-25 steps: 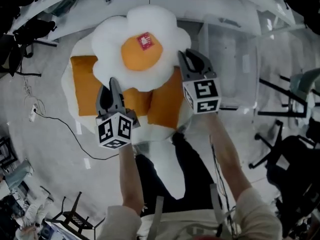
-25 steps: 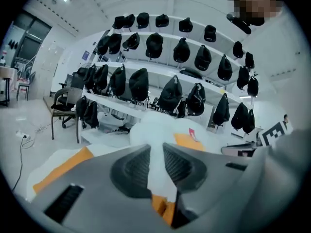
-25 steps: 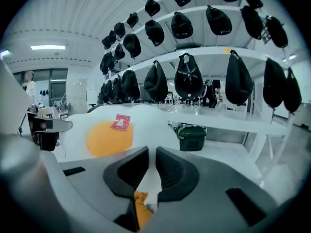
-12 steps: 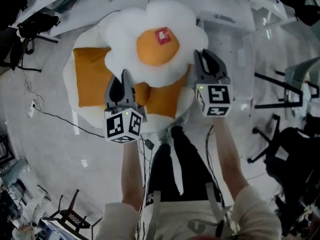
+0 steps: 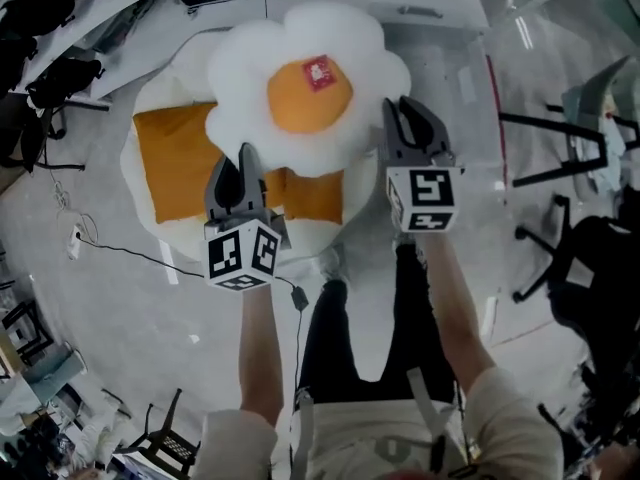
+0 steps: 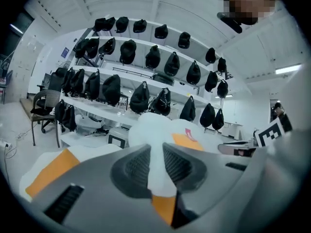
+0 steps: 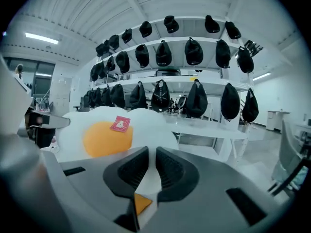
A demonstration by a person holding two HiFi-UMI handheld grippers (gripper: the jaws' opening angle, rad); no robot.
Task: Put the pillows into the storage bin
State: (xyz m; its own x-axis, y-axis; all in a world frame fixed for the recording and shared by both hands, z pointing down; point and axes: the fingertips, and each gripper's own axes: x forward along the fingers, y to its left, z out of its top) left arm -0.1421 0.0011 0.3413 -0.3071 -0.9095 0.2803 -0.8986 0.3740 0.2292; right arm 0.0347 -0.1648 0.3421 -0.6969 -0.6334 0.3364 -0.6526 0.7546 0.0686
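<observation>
Head view: left gripper (image 5: 244,158) and right gripper (image 5: 406,110) each pinch the stacked pillows' (image 5: 310,78) near edge, the pillows spanning ahead between them.

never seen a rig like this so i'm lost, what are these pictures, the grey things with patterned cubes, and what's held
A person holds a clamp in each hand: the left gripper and right gripper; the patterned cubes are part of them. The head view looks down from the person's head to the grey floor. Each gripper view looks along its jaws. Both are shut on the near edge of the stacked pillows, held above the floor: a white flower-shaped plush pillow with an orange centre over a flat white pillow with an orange square panel.
</observation>
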